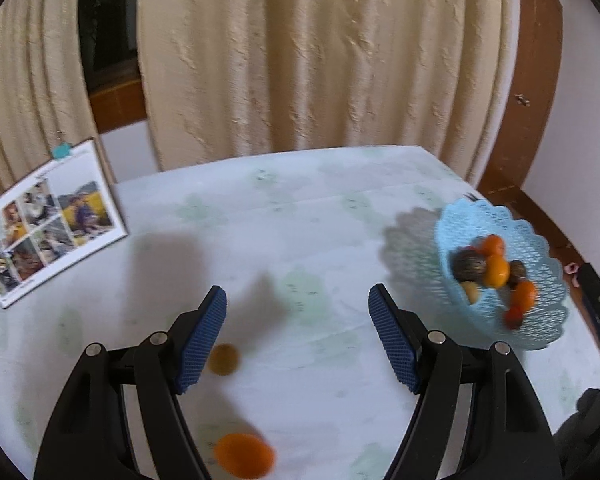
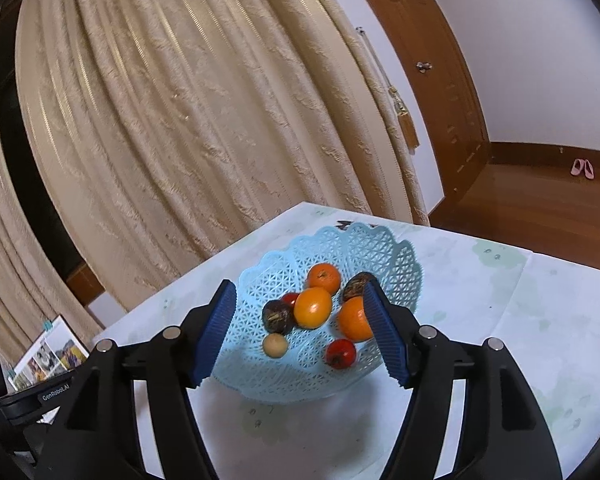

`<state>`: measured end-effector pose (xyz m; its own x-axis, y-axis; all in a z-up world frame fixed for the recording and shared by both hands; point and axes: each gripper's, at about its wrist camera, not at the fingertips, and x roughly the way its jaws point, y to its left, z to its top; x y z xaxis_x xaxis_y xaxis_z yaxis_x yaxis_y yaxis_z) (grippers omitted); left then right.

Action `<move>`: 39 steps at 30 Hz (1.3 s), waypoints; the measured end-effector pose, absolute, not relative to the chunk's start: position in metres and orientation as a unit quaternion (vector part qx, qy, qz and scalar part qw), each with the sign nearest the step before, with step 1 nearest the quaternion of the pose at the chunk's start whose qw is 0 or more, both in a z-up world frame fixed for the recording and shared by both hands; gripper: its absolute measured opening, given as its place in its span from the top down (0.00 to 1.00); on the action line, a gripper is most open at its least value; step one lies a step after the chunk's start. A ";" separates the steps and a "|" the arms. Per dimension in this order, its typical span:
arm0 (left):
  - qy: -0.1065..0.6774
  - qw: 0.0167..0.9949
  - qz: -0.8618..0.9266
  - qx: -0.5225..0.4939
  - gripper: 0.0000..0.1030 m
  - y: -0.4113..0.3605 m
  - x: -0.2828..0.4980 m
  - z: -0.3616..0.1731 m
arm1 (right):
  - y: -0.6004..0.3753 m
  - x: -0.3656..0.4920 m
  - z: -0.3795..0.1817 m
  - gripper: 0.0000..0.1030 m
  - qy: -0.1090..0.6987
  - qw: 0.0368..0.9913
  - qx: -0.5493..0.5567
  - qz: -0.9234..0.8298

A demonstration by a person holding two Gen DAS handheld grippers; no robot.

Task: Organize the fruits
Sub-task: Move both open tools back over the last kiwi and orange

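A light-blue lattice basket point(image 1: 540, 276) point(image 2: 384, 248) stands at the table's right side. It holds several fruits: oranges point(image 2: 313, 307), dark brown ones point(image 2: 277, 316), small red ones point(image 2: 341, 353) and a pale one point(image 2: 275, 345). Two fruits lie loose on the tablecloth in the left wrist view: a small brownish-yellow one point(image 1: 223, 359) beside the left finger, and an orange one point(image 1: 244, 455) nearer, low between the arms. My left gripper point(image 1: 297, 296) is open over bare cloth with nothing between its fingers. My right gripper point(image 2: 299, 284) hangs open over the basket; its right finger hides part of an orange point(image 2: 352, 320).
A photo calendar point(image 1: 48, 224) leans at the table's far left. Cream curtains point(image 1: 320, 60) hang right behind the table's far edge. The table's right edge drops to a wooden floor point(image 2: 540, 200) with pink slippers point(image 2: 583, 168). The pale tablecloth point(image 1: 300, 220) covers the table.
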<state>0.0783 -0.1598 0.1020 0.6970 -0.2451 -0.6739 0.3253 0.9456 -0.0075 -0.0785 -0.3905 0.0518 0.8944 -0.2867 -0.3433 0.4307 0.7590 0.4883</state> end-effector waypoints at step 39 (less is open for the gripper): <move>0.374 0.924 -0.075 -0.005 0.29 -0.043 0.108 0.090 | -0.229 -0.027 0.026 0.30 0.299 0.940 0.144 0.082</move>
